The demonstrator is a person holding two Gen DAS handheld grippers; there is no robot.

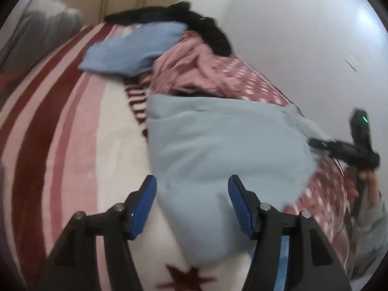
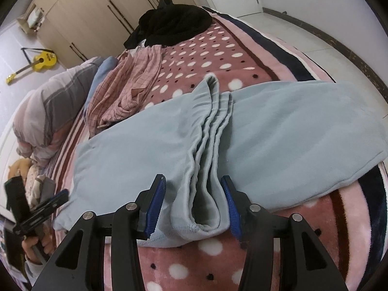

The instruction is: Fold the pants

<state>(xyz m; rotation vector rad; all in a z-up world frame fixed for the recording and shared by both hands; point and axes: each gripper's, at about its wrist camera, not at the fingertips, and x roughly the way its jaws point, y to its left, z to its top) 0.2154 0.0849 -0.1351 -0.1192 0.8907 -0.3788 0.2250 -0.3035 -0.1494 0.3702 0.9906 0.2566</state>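
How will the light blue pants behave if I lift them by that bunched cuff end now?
Probably floppy: the light blue pants lie limp, the cuff layers rippled. The stacked layers may slide apart unless all are pinched. The right claw straddles them, apparently without pressing, so they would slip out as it stands.

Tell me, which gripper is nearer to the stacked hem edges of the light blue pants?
Right. The right gripper straddles the stacked hems of the light blue pants; the left gripper is open over the opposite end.
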